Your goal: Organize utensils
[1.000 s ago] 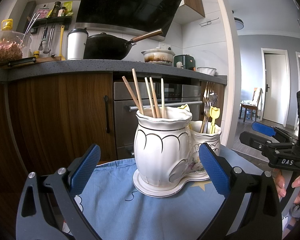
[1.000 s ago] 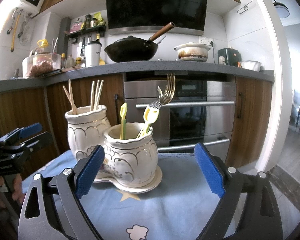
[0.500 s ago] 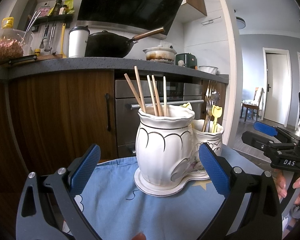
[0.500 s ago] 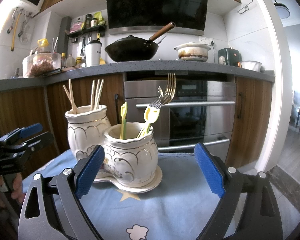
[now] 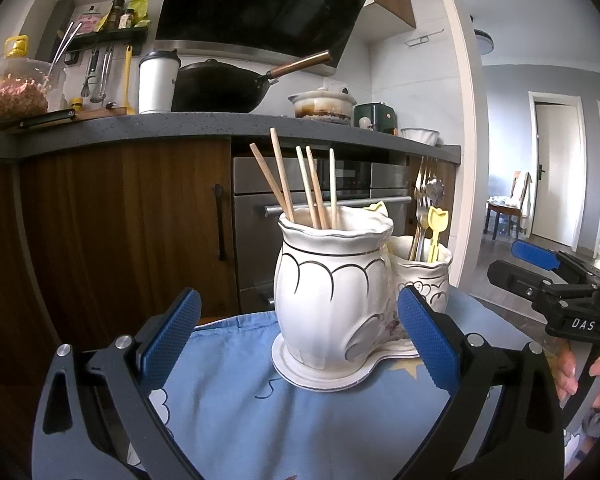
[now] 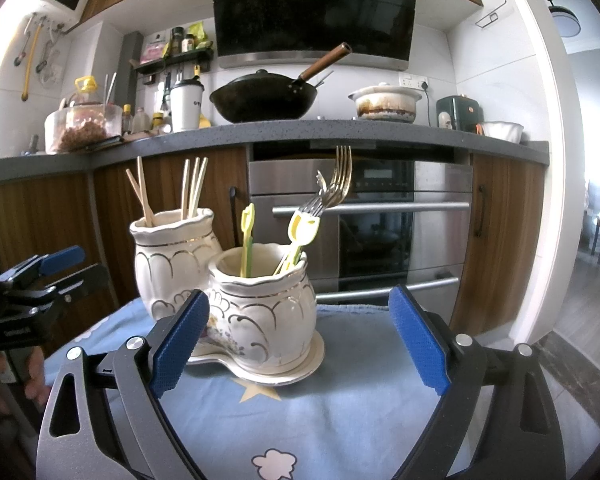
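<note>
A tall white ceramic pot [image 5: 332, 292] holds several wooden chopsticks [image 5: 296, 186]. Joined beside it on one white base, a shorter pot [image 6: 264, 308] holds metal forks [image 6: 334, 190] and yellow-handled utensils [image 6: 302, 230]. Both stand on a blue cloth [image 6: 340, 412]. My left gripper [image 5: 300, 344] is open and empty, just in front of the tall pot. My right gripper [image 6: 298, 340] is open and empty, in front of the shorter pot. The tall pot [image 6: 172, 256] and chopsticks [image 6: 192, 186] also show in the right wrist view, the shorter pot [image 5: 424, 276] in the left wrist view.
A kitchen counter [image 6: 300, 130] with wok [image 6: 264, 96], white mug and clay pot stands behind, with wooden cabinets and an oven [image 6: 360, 220] below. The right gripper's body [image 5: 560, 292] is at the cloth's right side, the left gripper's body [image 6: 28, 292] at its left.
The left gripper has dropped slightly and shifted, so the pots sit a little higher and further right in its view. The right gripper has stayed still.
</note>
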Demonstrator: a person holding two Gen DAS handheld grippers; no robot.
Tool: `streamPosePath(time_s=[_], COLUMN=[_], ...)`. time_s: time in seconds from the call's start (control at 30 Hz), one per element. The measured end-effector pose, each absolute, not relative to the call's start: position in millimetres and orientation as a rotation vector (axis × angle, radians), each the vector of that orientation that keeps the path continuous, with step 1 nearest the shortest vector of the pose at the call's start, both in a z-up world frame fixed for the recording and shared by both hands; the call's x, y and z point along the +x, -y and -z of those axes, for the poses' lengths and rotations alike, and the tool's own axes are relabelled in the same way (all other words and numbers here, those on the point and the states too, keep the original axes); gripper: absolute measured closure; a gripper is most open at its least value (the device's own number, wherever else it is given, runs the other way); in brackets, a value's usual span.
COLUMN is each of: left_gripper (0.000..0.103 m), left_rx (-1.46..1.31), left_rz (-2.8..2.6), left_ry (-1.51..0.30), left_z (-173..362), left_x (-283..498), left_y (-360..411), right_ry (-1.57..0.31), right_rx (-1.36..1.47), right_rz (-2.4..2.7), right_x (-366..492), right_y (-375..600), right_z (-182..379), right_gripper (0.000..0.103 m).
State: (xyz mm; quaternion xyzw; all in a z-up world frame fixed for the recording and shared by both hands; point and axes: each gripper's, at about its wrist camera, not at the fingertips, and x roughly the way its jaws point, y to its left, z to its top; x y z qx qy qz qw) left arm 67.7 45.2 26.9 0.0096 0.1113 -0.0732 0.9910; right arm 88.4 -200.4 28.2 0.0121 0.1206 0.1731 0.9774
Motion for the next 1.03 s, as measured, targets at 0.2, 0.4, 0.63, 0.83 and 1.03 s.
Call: streamPosePath(time_s=[0.2, 0.4, 0.63, 0.83, 1.03], left_gripper=[0.006, 0.006, 0.006, 0.006, 0.006], left_rx=[0.026, 0.033, 0.018, 0.053, 0.047], left_rz=[0.144, 0.138, 0.090, 0.084, 0.087], left_ry=[-0.234, -0.238, -0.263, -0.259, -0.265], left_z=[-27.6, -27.7, -26.3, -26.5, -26.5], left_x=[69.7, 70.9, 76.1, 74.7, 75.6], left_y=[-43.7, -41.5, -46.3, -40.1, -40.6], right_ry=[-0.244, -0.244, -0.245, -0.246, -0.246], right_rx=[0.023, 0.023, 0.023, 0.021, 0.022], right_rz=[-0.349, -0.349, -0.349, -0.350, -0.350], right_x=[88.4, 88.4, 88.5, 88.4, 88.4], right_y=[200.3, 200.2, 200.5, 200.6, 200.2], right_z=[-28.4, -28.7, -28.8, -28.5, -28.8], right_gripper=[0.012, 0.012, 0.012, 0.012, 0.012])
